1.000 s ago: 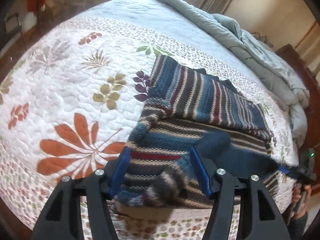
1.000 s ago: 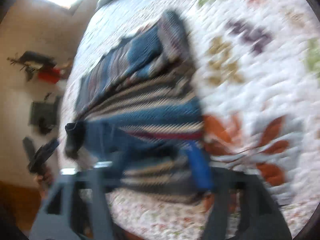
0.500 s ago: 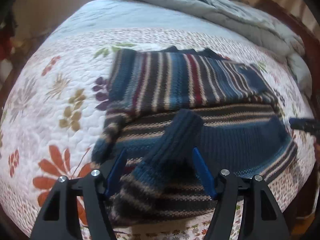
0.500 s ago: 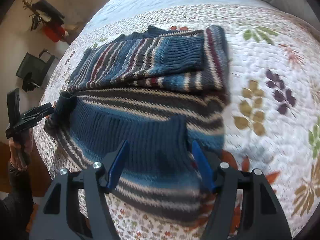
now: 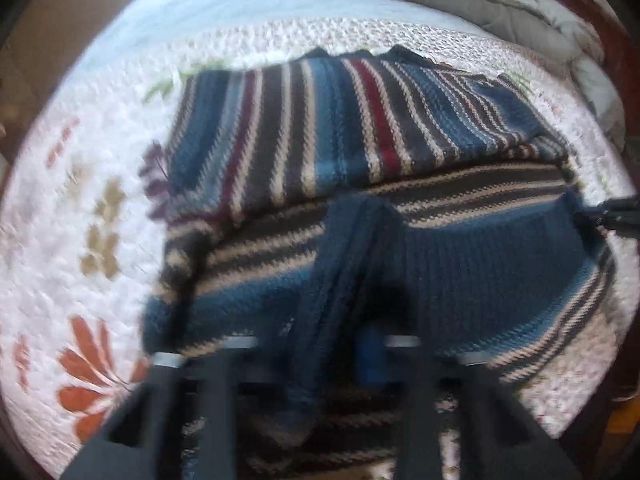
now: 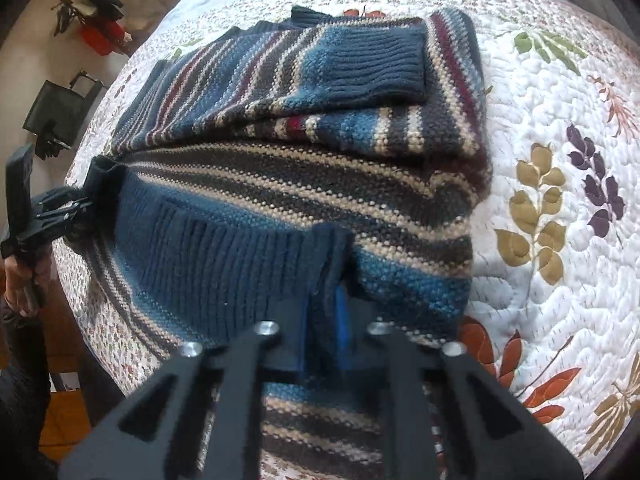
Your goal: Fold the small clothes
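Note:
A striped knit sweater (image 5: pixel 360 128) in blue, brown, cream and red lies partly folded on the floral quilt (image 5: pixel 80 200); it also shows in the right wrist view (image 6: pixel 280 184). My left gripper (image 5: pixel 320 356) is shut on the sweater's blue ribbed cuff (image 5: pixel 344 272) at its near edge; the view is blurred. My right gripper (image 6: pixel 324 332) is shut on the blue ribbed hem (image 6: pixel 224 264) near the front corner. The other gripper's tip (image 6: pixel 48 216) pinches the hem's far left end in the right wrist view.
The quilt (image 6: pixel 560 160) covers a bed; a grey comforter (image 5: pixel 500 8) is bunched at the far side. A dark wooden bed frame (image 5: pixel 592 4) runs at the right. Dark and red items (image 6: pixel 96 28) lie on the floor beyond the bed's left.
Both grippers were open over the sweater's near edge half a second ago; now both have closed on the knit fabric. The left view has moved closer and blurred.

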The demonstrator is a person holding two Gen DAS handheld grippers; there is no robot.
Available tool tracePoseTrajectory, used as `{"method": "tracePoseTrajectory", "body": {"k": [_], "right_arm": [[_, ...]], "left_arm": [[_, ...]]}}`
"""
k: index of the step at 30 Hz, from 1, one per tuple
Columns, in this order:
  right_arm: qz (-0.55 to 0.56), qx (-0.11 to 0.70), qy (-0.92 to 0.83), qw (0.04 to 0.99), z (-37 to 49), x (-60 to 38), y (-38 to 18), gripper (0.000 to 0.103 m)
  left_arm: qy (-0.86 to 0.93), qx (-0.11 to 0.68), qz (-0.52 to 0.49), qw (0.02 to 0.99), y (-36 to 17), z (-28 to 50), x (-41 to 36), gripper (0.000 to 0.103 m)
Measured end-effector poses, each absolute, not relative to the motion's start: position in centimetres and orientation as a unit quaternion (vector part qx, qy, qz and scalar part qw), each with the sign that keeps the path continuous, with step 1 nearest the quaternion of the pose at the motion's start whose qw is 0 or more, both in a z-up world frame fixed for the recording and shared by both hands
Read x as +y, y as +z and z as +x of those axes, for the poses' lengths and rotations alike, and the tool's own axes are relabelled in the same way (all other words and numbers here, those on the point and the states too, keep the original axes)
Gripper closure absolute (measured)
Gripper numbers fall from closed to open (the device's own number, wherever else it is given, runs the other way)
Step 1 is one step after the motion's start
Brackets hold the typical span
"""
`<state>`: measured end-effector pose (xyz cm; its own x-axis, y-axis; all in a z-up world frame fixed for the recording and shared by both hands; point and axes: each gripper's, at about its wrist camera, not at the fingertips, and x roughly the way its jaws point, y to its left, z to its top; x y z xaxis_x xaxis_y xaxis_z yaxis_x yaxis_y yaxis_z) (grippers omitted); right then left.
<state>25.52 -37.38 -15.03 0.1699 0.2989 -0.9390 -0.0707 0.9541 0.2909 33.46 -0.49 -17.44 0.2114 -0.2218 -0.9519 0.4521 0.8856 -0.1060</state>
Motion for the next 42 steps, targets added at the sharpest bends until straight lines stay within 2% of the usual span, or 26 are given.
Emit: {"method": "tracePoseTrajectory", "body": {"k": [6,12,20,29,37,39,40,42], "right_arm": [[0.129,0.595,0.131,0.782,24.6,-39.2,-12.3,0.094],[0.138,0.564,0.124,0.805,24.9,-39.9,-9.9,0.094],[0.137,0.536,0.105,0.826,28.9,-40.5,-7.5,0.094],[0.122,0.55,0.066,0.824,36.7,-41.4,-8.2,0.094],[0.145,0.556,0.023,0.818,42.0,-43.2,-12.0,0.094],[0.154,0.573,0.018,0.805,42.8,-43.4,-13.7,0.092],[0.152,0.581,0.013,0.8,42.9,-43.4,-14.3,0.087],[0.142,0.589,0.006,0.796,42.6,-43.3,-15.0,0.08]], "left_arm": [[-0.223,0.57,-0.001,0.791,-15.5,33.4,2.7,0.092],[-0.231,0.536,-0.012,0.812,-12.9,32.9,3.0,0.092],[-0.227,0.517,-0.038,0.824,-11.2,37.4,2.8,0.092],[-0.202,0.529,-0.021,0.824,-11.8,44.4,-0.1,0.092],[-0.152,0.542,-0.013,0.826,-15.4,49.9,-1.3,0.091],[-0.144,0.564,-0.01,0.813,-17.0,50.6,-1.1,0.084],[-0.138,0.577,-0.007,0.805,-17.7,50.8,-0.9,0.08],[-0.136,0.59,-0.004,0.796,-18.3,50.7,-0.2,0.064]]}}
